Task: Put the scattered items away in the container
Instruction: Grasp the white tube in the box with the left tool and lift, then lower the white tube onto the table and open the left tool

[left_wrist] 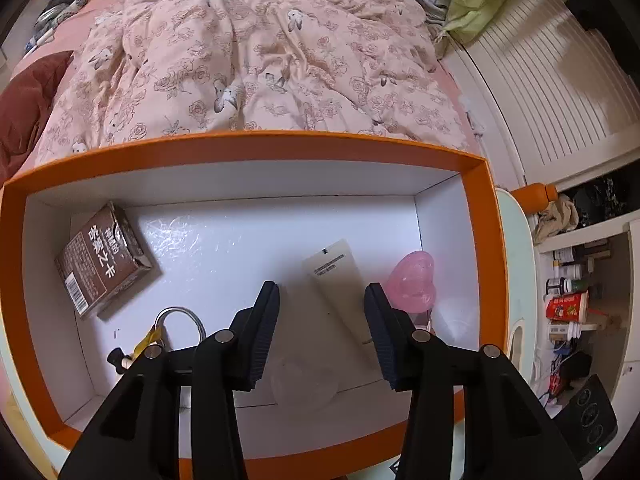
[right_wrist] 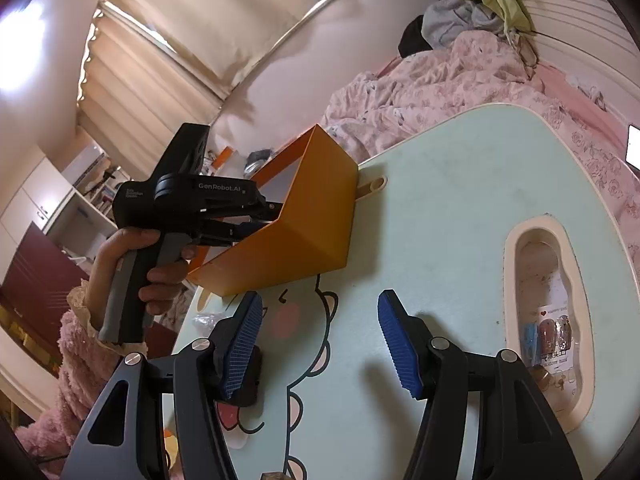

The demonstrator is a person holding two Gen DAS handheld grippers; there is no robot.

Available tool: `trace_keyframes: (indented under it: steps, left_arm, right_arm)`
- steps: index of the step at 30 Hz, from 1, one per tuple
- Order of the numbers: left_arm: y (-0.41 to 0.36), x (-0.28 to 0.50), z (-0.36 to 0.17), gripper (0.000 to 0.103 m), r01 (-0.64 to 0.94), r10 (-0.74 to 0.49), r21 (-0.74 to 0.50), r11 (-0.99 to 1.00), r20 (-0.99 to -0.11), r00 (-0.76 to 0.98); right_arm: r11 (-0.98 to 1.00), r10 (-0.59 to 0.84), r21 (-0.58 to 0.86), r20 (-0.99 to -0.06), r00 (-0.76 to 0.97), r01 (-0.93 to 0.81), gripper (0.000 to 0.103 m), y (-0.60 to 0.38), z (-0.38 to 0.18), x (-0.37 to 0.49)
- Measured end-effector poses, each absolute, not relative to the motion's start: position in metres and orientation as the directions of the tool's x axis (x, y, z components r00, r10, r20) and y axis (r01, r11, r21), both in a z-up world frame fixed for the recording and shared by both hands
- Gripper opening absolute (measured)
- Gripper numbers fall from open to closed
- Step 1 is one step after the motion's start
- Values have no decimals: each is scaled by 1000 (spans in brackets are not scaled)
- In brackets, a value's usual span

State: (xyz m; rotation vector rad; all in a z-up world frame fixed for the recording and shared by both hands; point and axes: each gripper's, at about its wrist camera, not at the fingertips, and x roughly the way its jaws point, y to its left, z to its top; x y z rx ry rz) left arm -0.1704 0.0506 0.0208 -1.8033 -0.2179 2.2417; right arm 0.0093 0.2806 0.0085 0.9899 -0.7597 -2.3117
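The orange box (left_wrist: 256,146) with a white inside fills the left wrist view. In it lie a brown card pack (left_wrist: 104,264), a white flat tube (left_wrist: 336,276), a pink heart-shaped case (left_wrist: 412,280), a key ring with a yellow tag (left_wrist: 180,320) and a faint clear round thing (left_wrist: 304,384). My left gripper (left_wrist: 322,320) hangs down inside the box, jaws apart, pads touching nothing. In the right wrist view a hand holds that gripper's body (right_wrist: 188,196), its tips hidden behind the box wall (right_wrist: 312,216). My right gripper (right_wrist: 320,340) stands open over the table, nothing between its fingers.
A small black object (right_wrist: 244,384) sits on the pale green cartoon table (right_wrist: 440,200) by my right gripper's left finger. The table's handle cutout (right_wrist: 540,280) shows a nail sticker pack (right_wrist: 548,336). A bed with a pink quilt (left_wrist: 240,60) lies behind; shelves with bottles (left_wrist: 568,292) stand right.
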Motion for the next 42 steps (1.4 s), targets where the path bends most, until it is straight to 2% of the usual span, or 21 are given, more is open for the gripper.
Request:
trace_keyframes:
  steps: [3, 8, 9, 10, 11, 15, 18, 23, 29, 35, 41, 42]
  left_arm:
    - [70, -164, 20, 47, -156, 290, -263, -952, -939, -183]
    - [93, -152, 21, 44, -249, 192, -135, -959, -955, -224]
    - [91, -151, 21, 36, -256, 192, -132, -958, -955, -227]
    - [88, -151, 21, 24, -262, 180, -117, -958, -956, -231]
    - [83, -151, 21, 21, -267, 176, -111, -957, -956, -233]
    - [64, -156, 21, 21, -232, 188, -130, -964, -950, -250]
    - [48, -162, 29, 21, -199, 246, -197, -960, -932, -265]
    - [29, -142, 73, 21, -230, 328, -260, -938, -879, -345]
    - [11, -67, 135, 21, -343, 467, -339, -876, -770, -435]
    - [-3, -16, 97, 21, -354, 491, -367, -860, -785, -379]
    - [-17, -18, 48, 22, -291, 476, -387, -875, -796, -374]
    - [-19, -18, 46, 30, -282, 481, -395, -874, -785, -392]
  right_arm:
    - [-713, -638, 663, -478, -604, 228, 60, 280, 9, 9]
    - [-707, -637, 673, -474, -608, 216, 61, 283, 8, 9]
    - [-704, -639, 677, -472, -608, 215, 62, 284, 8, 10]
    - [-702, -640, 679, -470, -608, 214, 62, 284, 8, 10]
    - [-700, -641, 682, -468, -608, 213, 62, 285, 8, 10]
    - [-702, -639, 680, -472, -607, 212, 63, 285, 9, 9]
    - [-706, -637, 675, -474, -608, 213, 63, 284, 9, 10]
    - [-706, -637, 677, -477, -606, 209, 63, 283, 8, 9]
    - [-713, -632, 669, -483, -606, 210, 63, 281, 8, 9]
    - [-720, -624, 662, -489, -609, 207, 63, 279, 8, 9]
    - [-728, -616, 656, -501, -608, 197, 63, 280, 6, 5]
    - [-730, -614, 655, -501, -610, 197, 63, 281, 6, 5]
